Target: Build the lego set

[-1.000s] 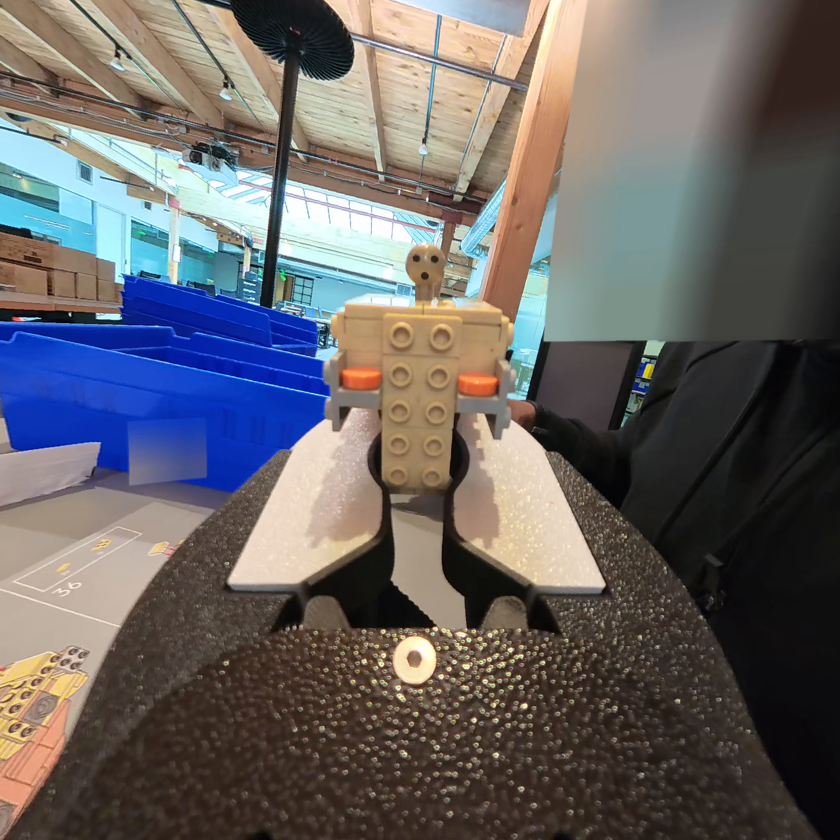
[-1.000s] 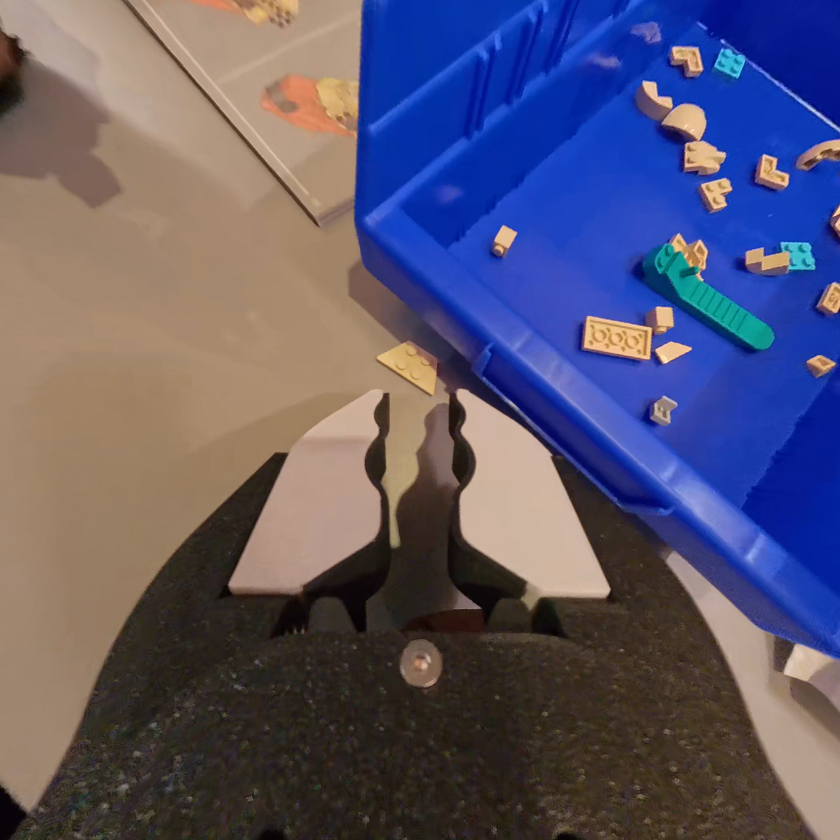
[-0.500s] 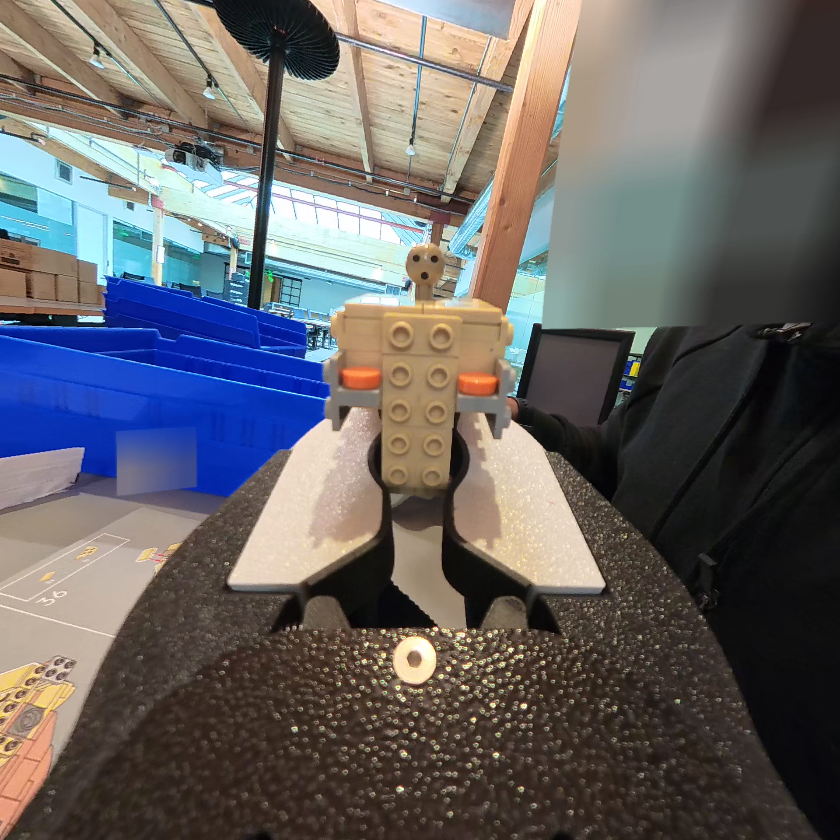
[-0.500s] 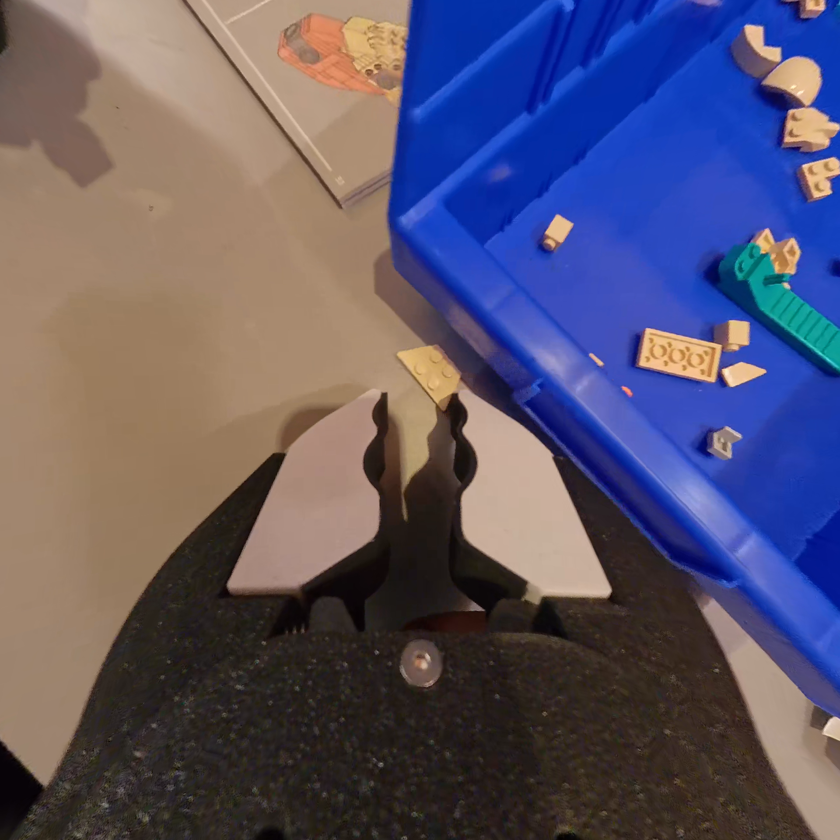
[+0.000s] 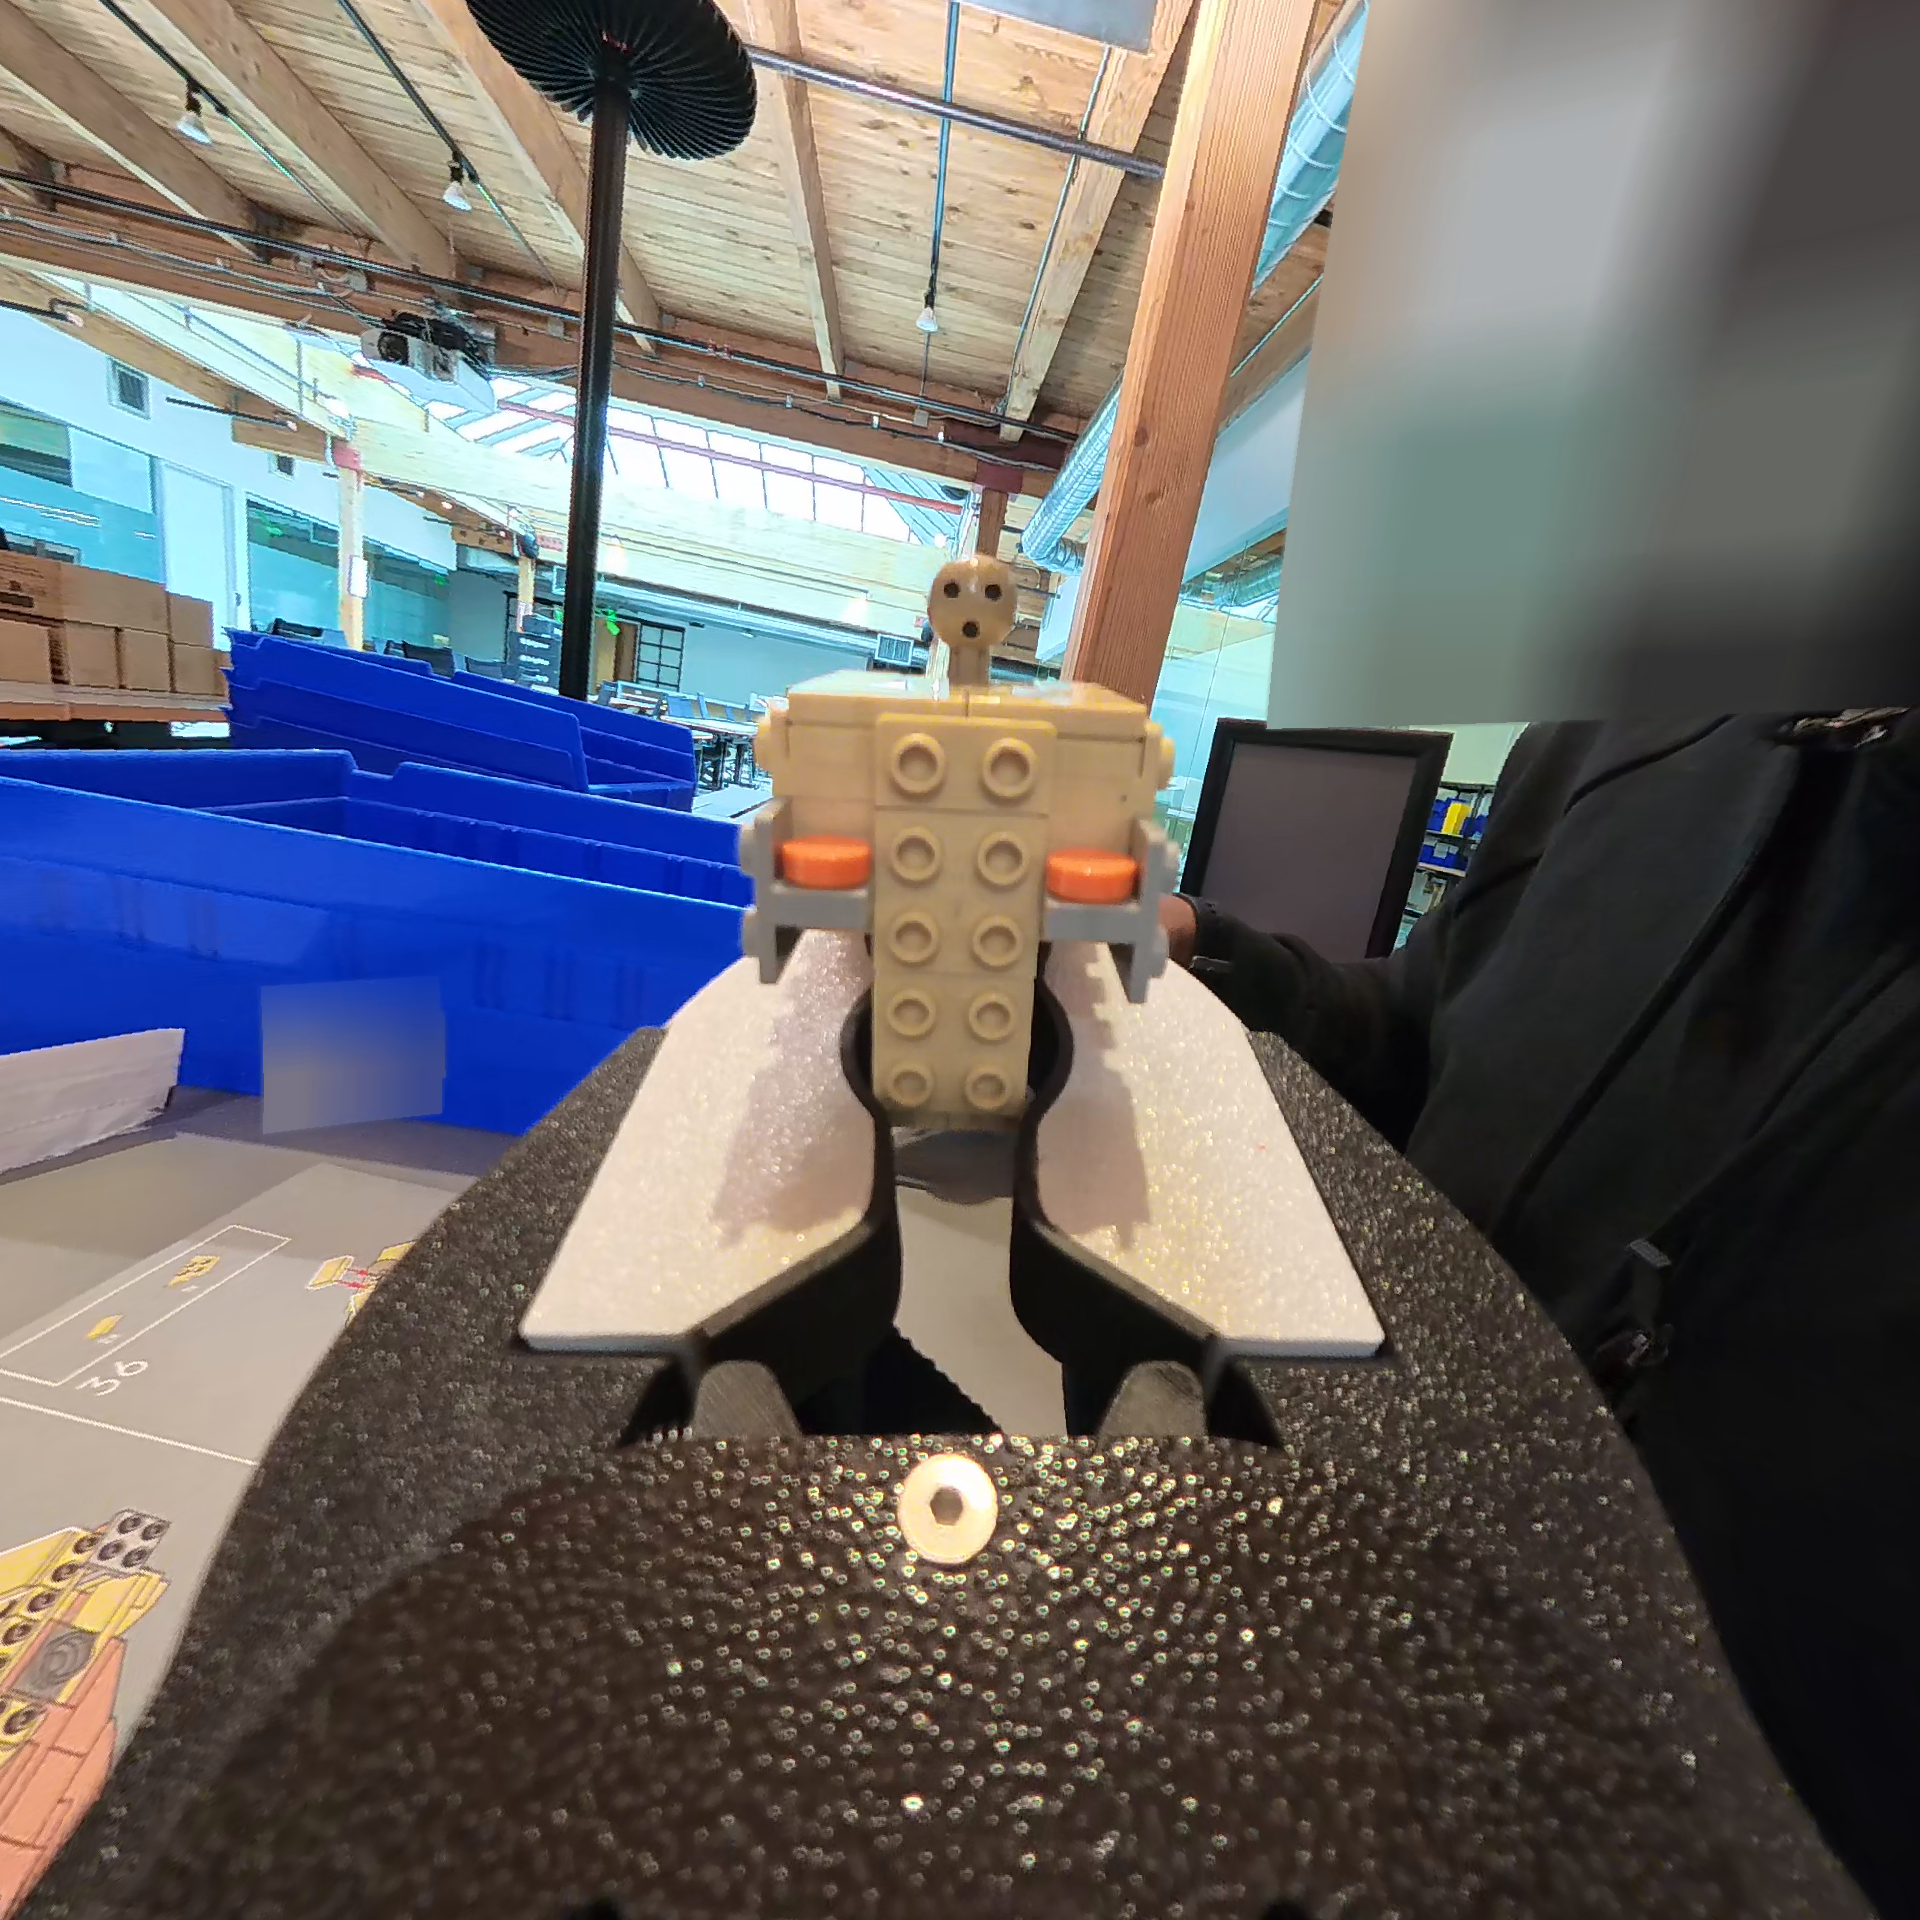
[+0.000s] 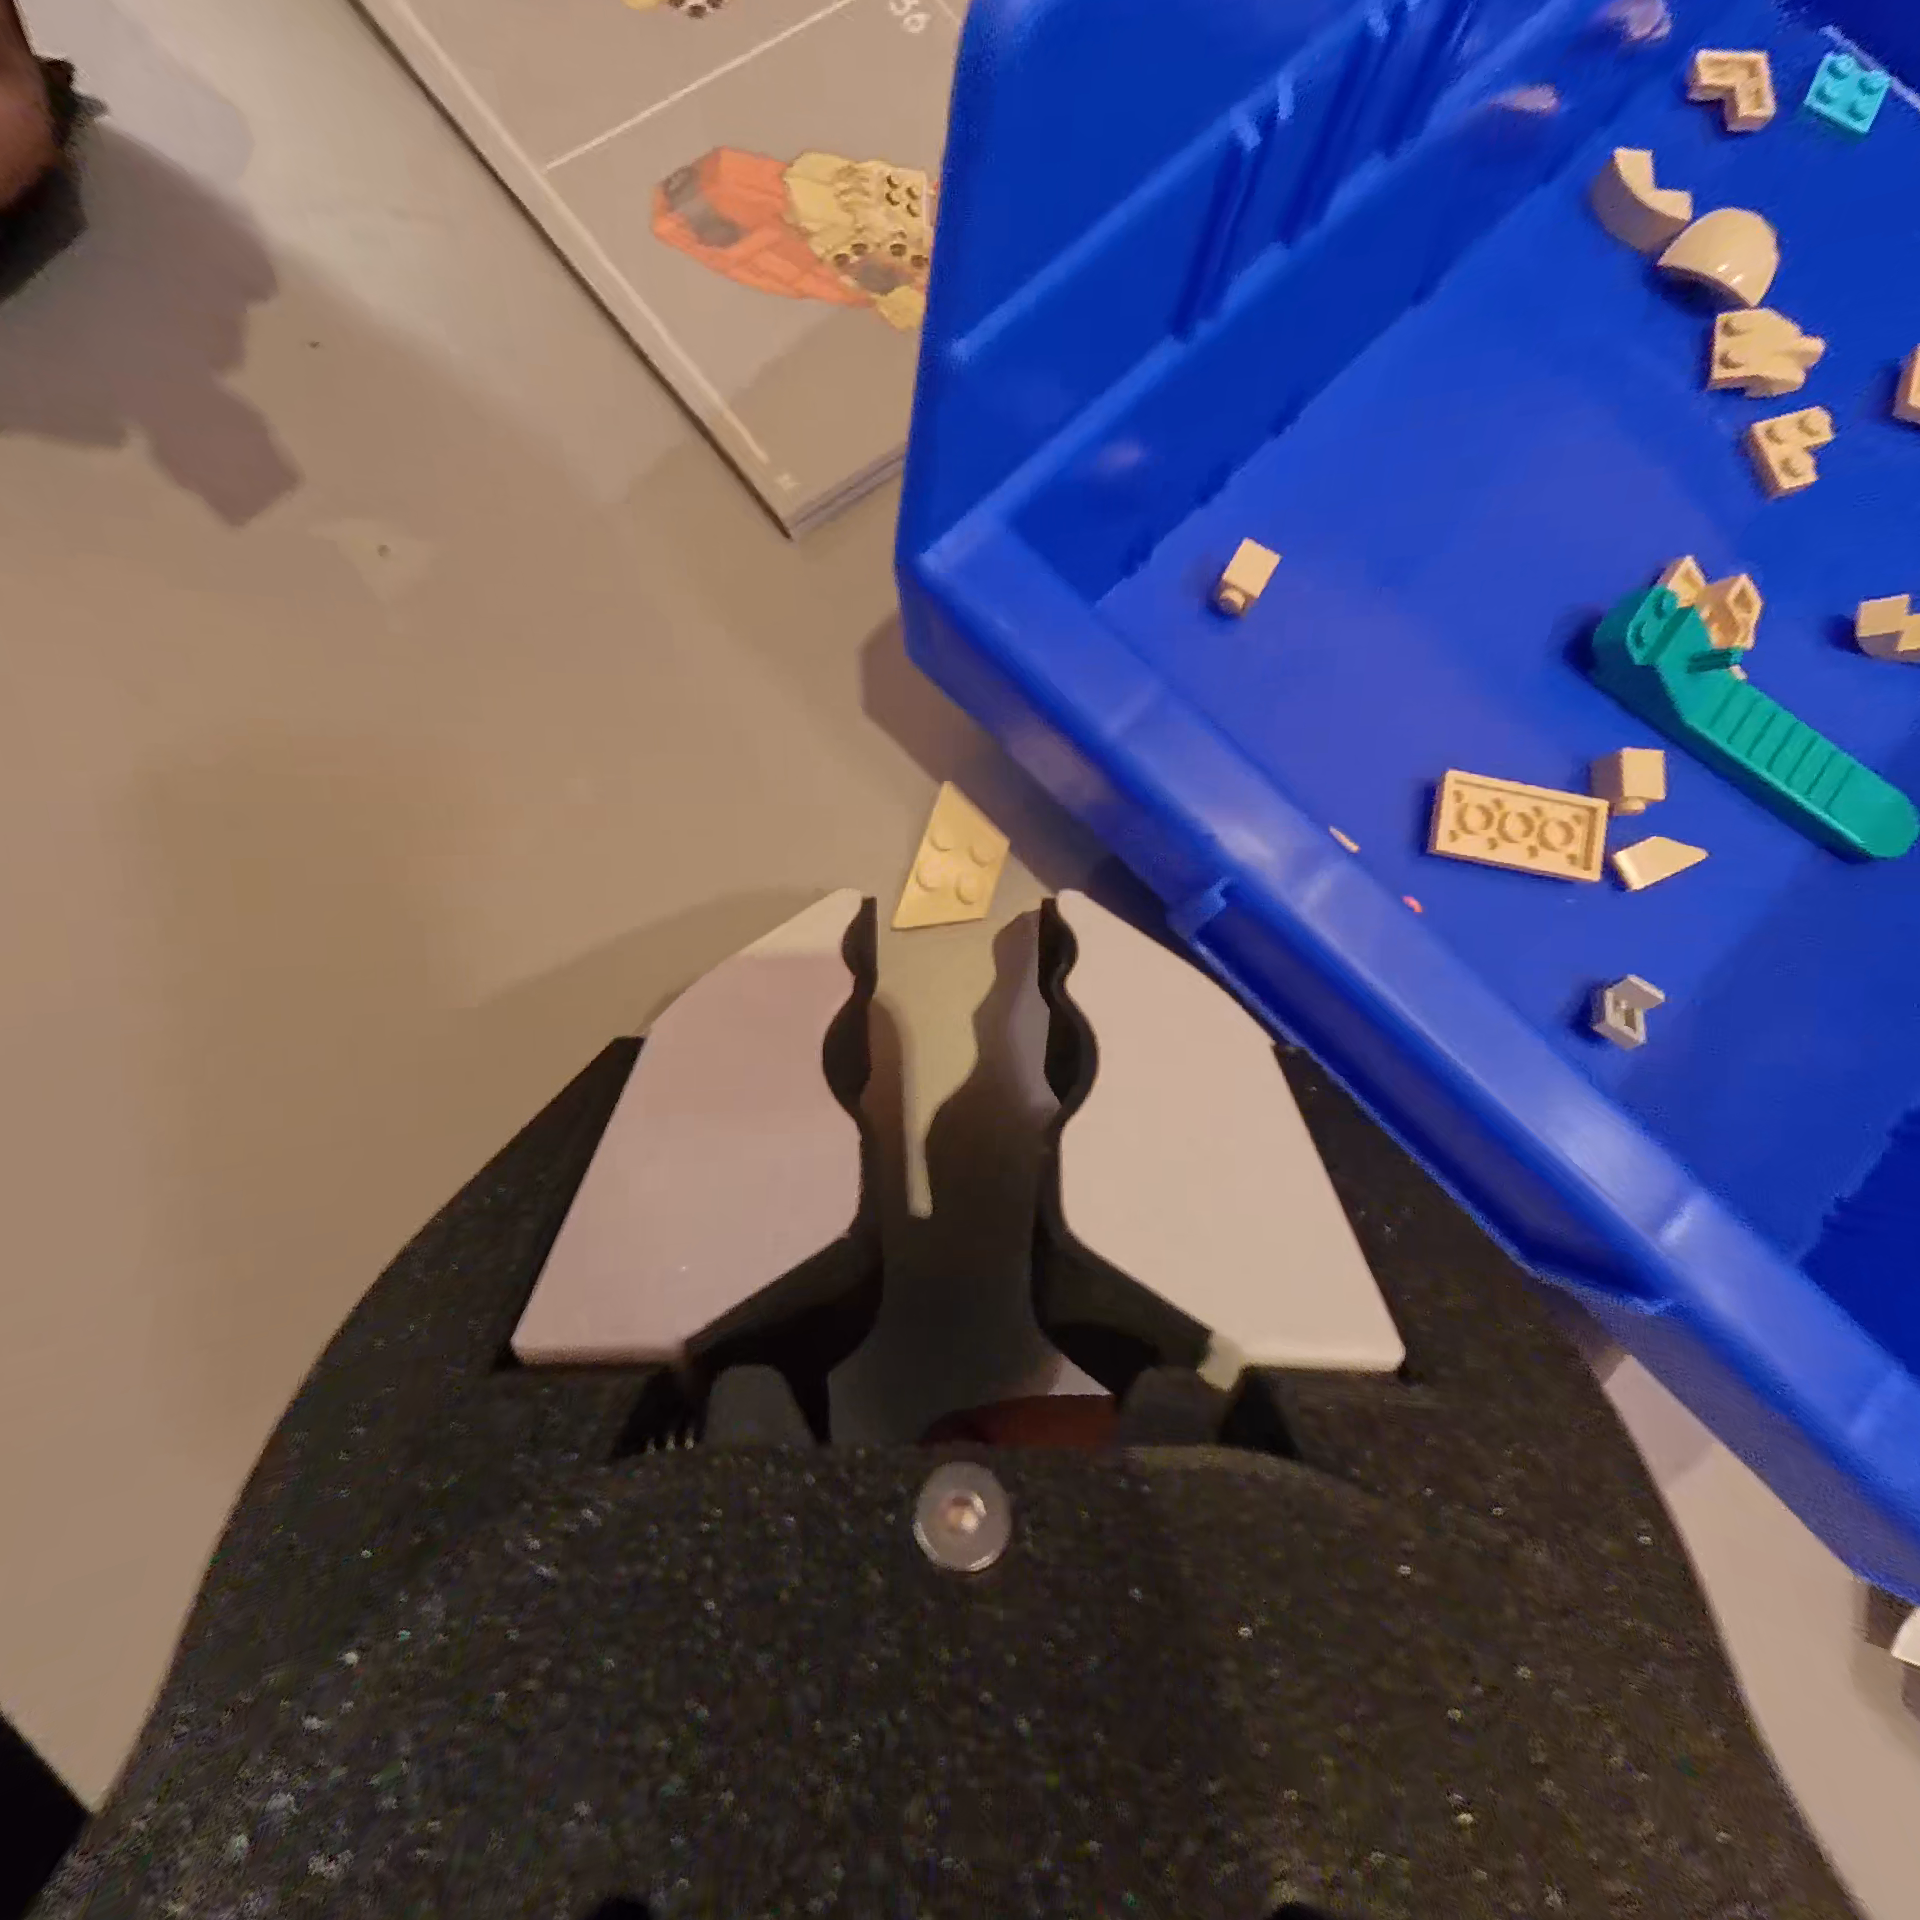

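In my left wrist view, my left gripper [image 5: 956, 997] has its fingers [image 5: 748, 1122] clenched on the tan lego build [image 5: 961, 831], holding it up in the air by its long studded plate. The build has an orange round stud [image 5: 826, 860] on each side, grey brackets under those studs, and a small round ball with dots on top. Behind the build, to its left, I see blue bins [image 5: 364, 883] on the grey table [image 5: 208, 1174]. Lower left of the build lies the instruction booklet [image 5: 114, 1382]. To the right of the build is a person in a dark jacket [image 5: 1683, 1039]. In my right wrist view, my right gripper [image 6: 956, 914] points down at the table [image 6: 416, 831], and its fingers [image 6: 727, 1122] are apart and grasp nothing. A small tan wedge plate [image 6: 951, 860] lies flat on the table just past the fingertips, close beside the wall of the blue bin [image 6: 1143, 831]. To the right of the wedge plate, inside the bin, I see many loose tan pieces and a teal brick separator [image 6: 1756, 732]. Up and left of the bin is the booklet [image 6: 748, 208].
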`<state>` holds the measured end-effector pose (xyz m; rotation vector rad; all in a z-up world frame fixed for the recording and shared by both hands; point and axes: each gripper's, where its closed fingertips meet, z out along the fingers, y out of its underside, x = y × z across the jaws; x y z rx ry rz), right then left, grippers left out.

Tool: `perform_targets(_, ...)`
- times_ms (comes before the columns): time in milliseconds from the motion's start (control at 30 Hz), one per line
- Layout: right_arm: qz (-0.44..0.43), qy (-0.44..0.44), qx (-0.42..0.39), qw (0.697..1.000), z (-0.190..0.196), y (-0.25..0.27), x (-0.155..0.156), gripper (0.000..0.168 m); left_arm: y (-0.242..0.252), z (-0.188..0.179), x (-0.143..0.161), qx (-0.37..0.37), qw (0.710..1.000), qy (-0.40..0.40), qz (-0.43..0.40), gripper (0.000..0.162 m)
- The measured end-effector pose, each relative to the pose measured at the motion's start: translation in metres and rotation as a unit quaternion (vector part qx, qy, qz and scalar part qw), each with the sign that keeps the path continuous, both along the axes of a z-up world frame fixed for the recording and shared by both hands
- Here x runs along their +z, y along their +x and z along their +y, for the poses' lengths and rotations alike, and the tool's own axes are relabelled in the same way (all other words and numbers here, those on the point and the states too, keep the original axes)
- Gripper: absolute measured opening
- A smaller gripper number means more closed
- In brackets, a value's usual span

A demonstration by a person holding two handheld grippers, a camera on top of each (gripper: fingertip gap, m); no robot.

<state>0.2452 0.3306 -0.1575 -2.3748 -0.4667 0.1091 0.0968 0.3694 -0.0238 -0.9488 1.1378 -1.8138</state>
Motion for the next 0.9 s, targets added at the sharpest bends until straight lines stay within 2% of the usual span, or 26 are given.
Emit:
perform_targets(233,-0.026,0.013,0.004,1.0,0.009,-0.003,0.003,0.03,0.0,-0.001,0.0,0.0,1.0,0.003,0.002,0.021)
perform_targets(433,-0.039,-0.017,0.029,0.999,0.004,-0.011,-0.007,0.025,0.001,-0.002,-0.001,0.0,1.0,0.007,0.004,0.021)
perform_targets(600,-0.033,-0.031,0.063,0.997,-0.009,-0.025,-0.005,0.027,0.001,-0.003,-0.001,-0.001,1.0,0.01,0.006,0.021)
perform_targets(733,-0.037,-0.009,0.044,0.998,-0.002,-0.013,0.001,0.029,0.002,-0.003,-0.002,-0.002,1.0,0.011,0.007,0.021)
perform_targets(900,-0.008,-0.01,0.087,0.996,0.004,-0.015,-0.004,0.036,0.002,-0.005,-0.002,-0.004,1.0,0.015,0.008,0.021)
